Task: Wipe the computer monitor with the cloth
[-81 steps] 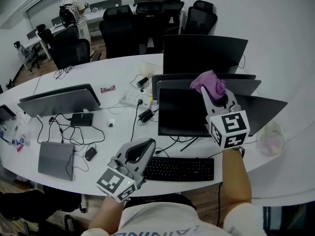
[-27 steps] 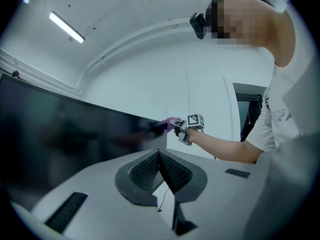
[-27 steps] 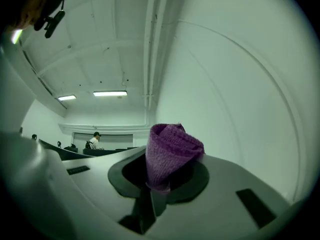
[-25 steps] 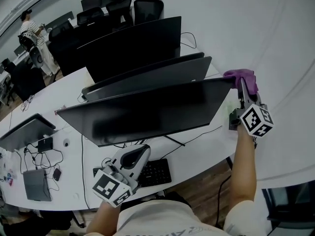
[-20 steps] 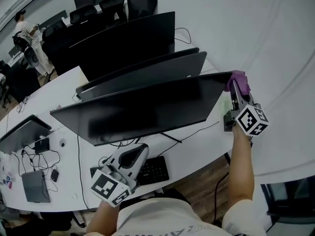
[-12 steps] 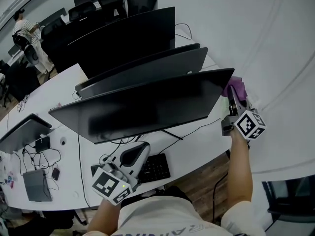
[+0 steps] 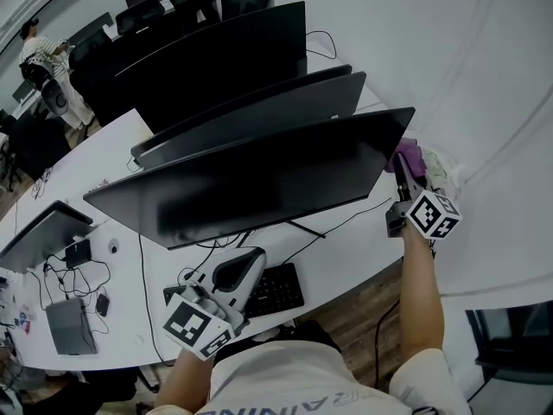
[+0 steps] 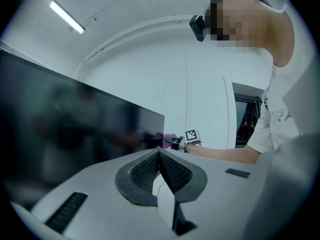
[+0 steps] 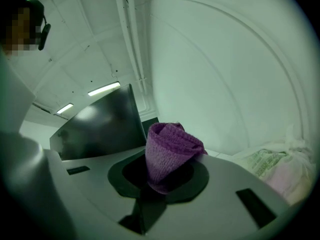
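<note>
The nearest black monitor (image 7: 259, 180) stands on the white desk, its dark screen facing me. My right gripper (image 7: 404, 167) is shut on a bunched purple cloth (image 7: 406, 154), held just past the screen's right edge about halfway down. In the right gripper view the purple cloth (image 9: 167, 151) fills the jaws, with the monitor's edge (image 9: 100, 126) to the left. My left gripper (image 7: 233, 273) hangs shut and holding nothing over the keyboard (image 7: 275, 290). In the left gripper view its jaws (image 8: 159, 156) are pressed together, and the screen (image 8: 65, 124) spreads at left.
Two more monitors (image 7: 259, 115) stand behind the near one. A plastic bag (image 7: 441, 167) lies on the desk by the right gripper and shows as the bag (image 9: 280, 169). Cables, a laptop (image 7: 65, 325) and a fourth screen (image 7: 39, 232) sit at left. Office chairs and a person (image 7: 39, 50) are far back.
The right gripper has slid the cloth down the monitor's right edge from the top corner to about mid-height. The left gripper has stayed over the keyboard.
</note>
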The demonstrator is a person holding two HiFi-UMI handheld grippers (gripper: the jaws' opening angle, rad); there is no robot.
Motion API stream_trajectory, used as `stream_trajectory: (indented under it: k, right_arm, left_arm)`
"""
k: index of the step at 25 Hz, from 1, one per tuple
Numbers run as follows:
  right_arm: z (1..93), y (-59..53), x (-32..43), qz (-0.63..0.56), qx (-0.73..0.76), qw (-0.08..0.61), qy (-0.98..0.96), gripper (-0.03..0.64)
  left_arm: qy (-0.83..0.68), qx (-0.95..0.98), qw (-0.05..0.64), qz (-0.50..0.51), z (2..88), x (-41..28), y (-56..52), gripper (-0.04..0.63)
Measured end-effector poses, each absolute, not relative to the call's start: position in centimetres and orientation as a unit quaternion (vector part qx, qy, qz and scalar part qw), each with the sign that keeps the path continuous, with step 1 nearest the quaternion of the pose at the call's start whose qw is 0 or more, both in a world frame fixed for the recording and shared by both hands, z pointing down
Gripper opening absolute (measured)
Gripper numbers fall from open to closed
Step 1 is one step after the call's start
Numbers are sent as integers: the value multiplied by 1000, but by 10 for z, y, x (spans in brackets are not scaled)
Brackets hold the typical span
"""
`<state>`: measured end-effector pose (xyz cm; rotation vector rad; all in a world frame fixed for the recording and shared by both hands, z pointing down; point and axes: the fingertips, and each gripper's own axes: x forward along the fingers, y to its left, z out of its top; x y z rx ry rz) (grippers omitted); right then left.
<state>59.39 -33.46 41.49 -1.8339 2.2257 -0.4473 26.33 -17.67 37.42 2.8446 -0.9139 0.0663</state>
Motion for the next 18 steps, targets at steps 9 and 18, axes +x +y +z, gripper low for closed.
stream_trajectory:
  k: [9,18]
  right_arm:
    - [521,-337,599,-219,-649,62,726,71]
    - [568,-332,602,-247,-655,47,713,71]
  left_arm:
    - [-308,946,96,28,389,254,-177,9]
    - [-314,943,108,29,400,247,-184,11]
